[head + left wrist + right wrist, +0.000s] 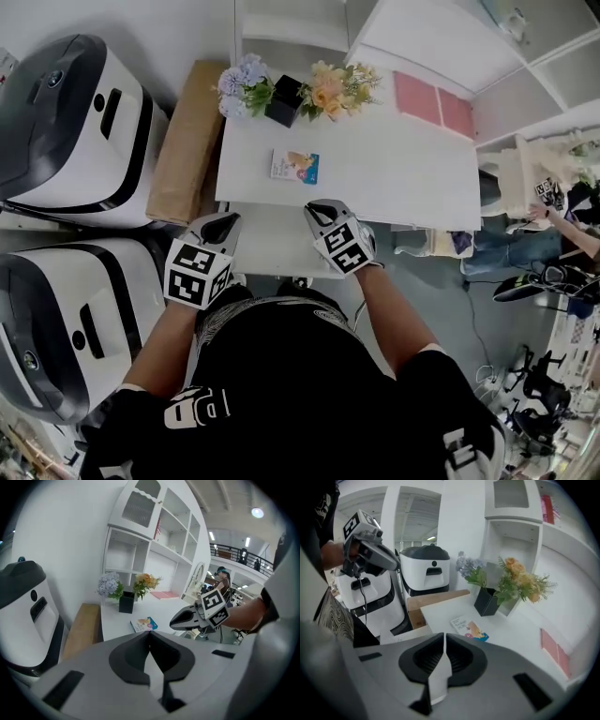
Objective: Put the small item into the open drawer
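Two white machines (75,122), cardboard box (187,141), white desk (394,178) with small item (295,166)

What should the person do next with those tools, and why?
Probably open the right gripper and reach it to the card: the card lies untouched on the desk, and the gripper, just short of it, is shut and empty.

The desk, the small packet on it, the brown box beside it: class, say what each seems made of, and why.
Desk: probably painted or laminated board; smooth, even white top.
Small packet: likely printed paper or card; flat, with a coloured picture.
Brown box: looks like cardboard, possibly wood; plain tan, dull surface.
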Motion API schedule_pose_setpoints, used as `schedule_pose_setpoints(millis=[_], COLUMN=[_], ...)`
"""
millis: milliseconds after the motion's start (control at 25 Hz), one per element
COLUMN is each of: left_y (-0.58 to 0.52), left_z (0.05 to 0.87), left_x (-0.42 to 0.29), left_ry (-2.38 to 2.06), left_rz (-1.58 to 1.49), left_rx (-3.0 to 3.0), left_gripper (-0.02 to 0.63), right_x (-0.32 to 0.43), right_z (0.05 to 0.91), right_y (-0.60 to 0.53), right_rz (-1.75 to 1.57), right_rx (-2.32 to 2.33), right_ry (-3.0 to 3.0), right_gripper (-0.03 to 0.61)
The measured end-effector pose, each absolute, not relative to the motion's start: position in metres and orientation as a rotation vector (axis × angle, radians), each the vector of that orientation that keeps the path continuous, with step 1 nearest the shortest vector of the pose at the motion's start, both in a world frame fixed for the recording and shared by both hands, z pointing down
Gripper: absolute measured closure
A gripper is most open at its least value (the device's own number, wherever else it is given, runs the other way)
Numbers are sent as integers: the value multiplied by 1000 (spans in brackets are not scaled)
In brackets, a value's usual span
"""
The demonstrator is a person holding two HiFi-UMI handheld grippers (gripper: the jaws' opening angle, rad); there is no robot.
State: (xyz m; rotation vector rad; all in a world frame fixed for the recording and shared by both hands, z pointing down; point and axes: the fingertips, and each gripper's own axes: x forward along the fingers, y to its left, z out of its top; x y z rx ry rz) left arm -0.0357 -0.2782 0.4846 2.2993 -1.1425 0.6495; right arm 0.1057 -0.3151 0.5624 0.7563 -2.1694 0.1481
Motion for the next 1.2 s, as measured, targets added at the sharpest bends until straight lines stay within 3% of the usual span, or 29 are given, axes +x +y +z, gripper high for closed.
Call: schedule_pose_setpoints(millis=[360,560,1200], left_y=[-267,-261,-245], left_z=[490,491,503], left_x=[-51,-65,-98], left_ry=[-1261,-1314,-1401], left_rz=[637,617,575], left_rx=[2202,2154,2029], left_gripper=[600,600,600], right_x=[100,92,69], right_z=[597,607,654], right_y=[-352,-375,-428], right_rz=[-79,-146,-168], right_rx=[510,429,149], right_ry=[-2049,-2015,-1876], right_gripper=[457,431,247])
